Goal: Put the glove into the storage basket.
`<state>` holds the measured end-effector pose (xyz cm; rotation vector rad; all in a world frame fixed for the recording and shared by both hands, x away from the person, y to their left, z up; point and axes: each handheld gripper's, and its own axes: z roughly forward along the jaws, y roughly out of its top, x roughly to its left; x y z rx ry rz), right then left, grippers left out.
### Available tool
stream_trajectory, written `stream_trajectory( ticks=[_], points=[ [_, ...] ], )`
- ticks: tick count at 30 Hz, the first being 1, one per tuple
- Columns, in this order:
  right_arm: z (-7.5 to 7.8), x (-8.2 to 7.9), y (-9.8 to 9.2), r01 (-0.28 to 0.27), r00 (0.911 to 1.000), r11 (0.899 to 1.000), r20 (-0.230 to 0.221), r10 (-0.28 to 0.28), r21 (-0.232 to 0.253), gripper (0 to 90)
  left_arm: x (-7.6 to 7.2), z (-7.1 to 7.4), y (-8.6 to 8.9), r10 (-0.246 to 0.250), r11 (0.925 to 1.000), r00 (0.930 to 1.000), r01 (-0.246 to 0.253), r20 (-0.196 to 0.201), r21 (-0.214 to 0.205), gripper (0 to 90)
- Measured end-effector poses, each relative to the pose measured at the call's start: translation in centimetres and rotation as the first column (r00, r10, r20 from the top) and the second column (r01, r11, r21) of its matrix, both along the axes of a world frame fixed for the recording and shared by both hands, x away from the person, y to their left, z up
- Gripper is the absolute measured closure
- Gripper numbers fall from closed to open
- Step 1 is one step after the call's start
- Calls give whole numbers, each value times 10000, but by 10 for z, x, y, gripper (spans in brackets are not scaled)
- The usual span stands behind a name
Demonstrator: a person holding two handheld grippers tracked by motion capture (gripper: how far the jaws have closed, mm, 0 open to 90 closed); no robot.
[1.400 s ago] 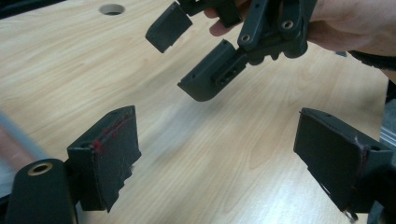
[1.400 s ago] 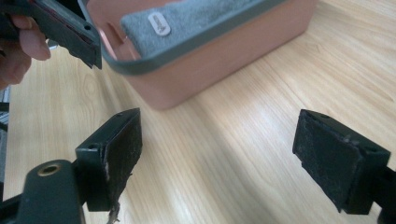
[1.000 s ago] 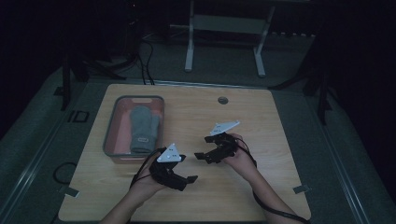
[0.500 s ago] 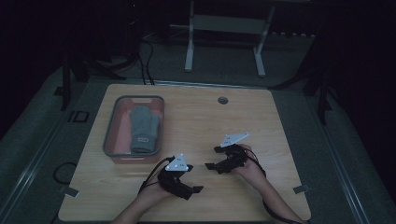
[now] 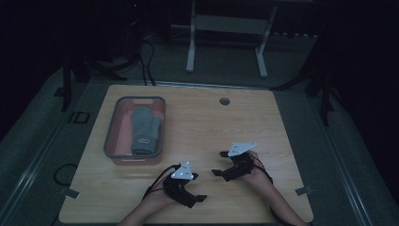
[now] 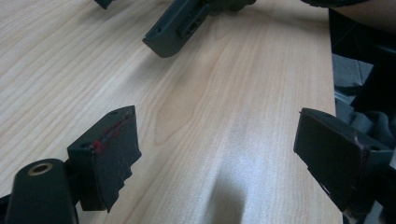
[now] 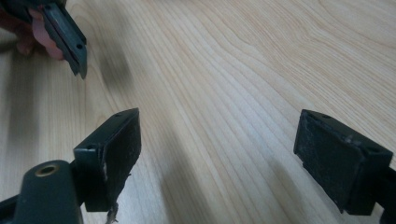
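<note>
Left gripper (image 5: 200, 197) wide, empty; right gripper (image 5: 217, 163) wide, empty; pale wood-grain table (image 5: 202, 117).

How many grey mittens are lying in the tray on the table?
2, it seems: the left mitten and the right mitten lie side by side in the tray. Another underneath could be hidden.

mitten (image 5: 143, 129) in tray (image 5: 110, 136), table's (image 5: 235, 122) left
</note>
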<state>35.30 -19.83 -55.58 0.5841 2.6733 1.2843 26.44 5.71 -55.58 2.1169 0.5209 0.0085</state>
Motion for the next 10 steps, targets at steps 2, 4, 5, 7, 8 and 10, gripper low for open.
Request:
stream_trajectory(
  ticks=[2, 4, 5, 7, 8, 10],
  points=[
    [-1, -1, -2, -91, 9999, 9999, 125, 90, 52, 141, -1, 0, 0, -46, 10000, 10000, 46, 24, -57, 145],
    [-1, -3, -2, -134, 9997, 9998, 208, 131, 123, 141, -1, 0, 0, -65, 9999, 9999, 66, 103, -78, 145],
    [-2, -4, -2, -112, 9995, 9998, 283, 107, 171, 141, -1, 0, 1, -35, 10000, 9999, 36, 130, -75, 145],
    [-2, -4, -1, -200, 9991, 9997, 367, 195, 138, 141, -1, 1, 2, -2, 9998, 9999, 4, 143, -173, 145],
    [-3, -4, -1, -169, 9990, 9998, 405, 166, 62, 141, -1, 1, 2, 11, 9998, 9999, -8, 133, -193, 145],
    [-3, -4, -1, -179, 9990, 9998, 405, 177, 46, 141, -1, 1, 2, 12, 9998, 9999, -9, 124, -197, 145]
  ],
)
